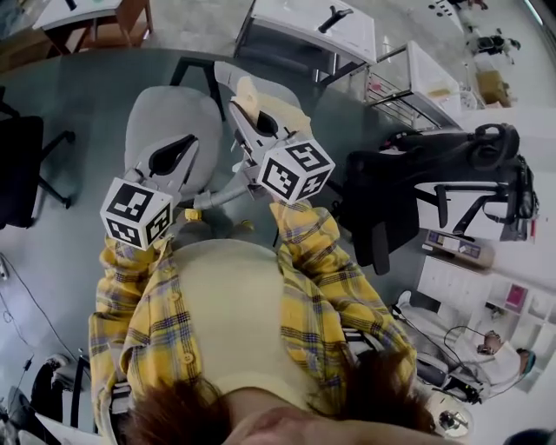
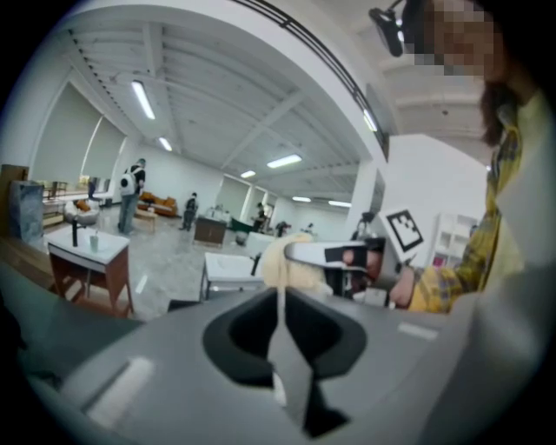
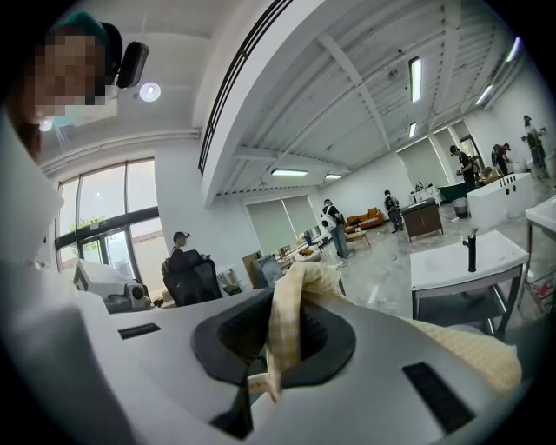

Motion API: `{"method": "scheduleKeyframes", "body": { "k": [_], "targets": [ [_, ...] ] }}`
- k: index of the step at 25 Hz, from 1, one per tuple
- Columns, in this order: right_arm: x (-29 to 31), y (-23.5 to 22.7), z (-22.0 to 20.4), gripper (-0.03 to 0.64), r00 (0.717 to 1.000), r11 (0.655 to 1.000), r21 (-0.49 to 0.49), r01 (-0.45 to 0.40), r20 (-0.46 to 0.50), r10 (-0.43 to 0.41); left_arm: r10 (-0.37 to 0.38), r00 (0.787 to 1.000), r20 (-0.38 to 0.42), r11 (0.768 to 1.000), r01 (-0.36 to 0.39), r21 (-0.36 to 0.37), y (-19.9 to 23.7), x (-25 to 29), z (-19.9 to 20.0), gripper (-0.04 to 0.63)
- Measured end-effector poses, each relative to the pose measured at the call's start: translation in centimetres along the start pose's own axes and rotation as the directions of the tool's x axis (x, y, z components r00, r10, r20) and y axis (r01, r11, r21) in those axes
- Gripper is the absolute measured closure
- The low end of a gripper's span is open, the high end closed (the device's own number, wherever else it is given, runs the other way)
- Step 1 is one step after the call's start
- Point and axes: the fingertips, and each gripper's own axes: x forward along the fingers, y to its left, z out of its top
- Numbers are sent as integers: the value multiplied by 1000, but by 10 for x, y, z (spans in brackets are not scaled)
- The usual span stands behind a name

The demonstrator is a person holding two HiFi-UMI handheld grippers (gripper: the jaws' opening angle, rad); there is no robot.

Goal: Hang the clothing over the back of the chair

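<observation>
— What's the room like?
— A big hall with a grey floor [image 1: 78, 130], white tables [image 1: 313, 26] and strip lights [image 3: 415, 78] overhead. A grey chair [image 1: 169, 117] stands just beyond the left gripper [image 1: 189, 143].
— And the clothing?
— The clothing [image 3: 285, 313], pale yellow, is pinched in the right gripper [image 1: 243, 111]. It bunches above the jaws and spills off to that gripper's right.
— The left gripper?
— Jaws together. A pale sliver shows in the seam; I can't tell whether it's cloth.

- A yellow checked shirt [image 1: 323, 287] with long sleeves.
- A cream top [image 1: 228, 317] under it.
- Grey left gripper [image 1: 189, 143] and right gripper [image 1: 236, 109], each with a black-and-white cube.
</observation>
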Motion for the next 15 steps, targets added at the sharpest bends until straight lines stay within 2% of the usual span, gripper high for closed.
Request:
{"method": "scheduleKeyframes", "body": {
  "k": [8,15],
  "targets": [
    [37,-2,-74,592,986,1000,2,30,-161,-29,9,999,-43,999,-11,-35,31,-3,-17,567],
    [48,-1,-126,592,945,996,-71,48,-321,-68,-15,996,-89,998,10,-65,37,5,-37,566]
  ]
}}
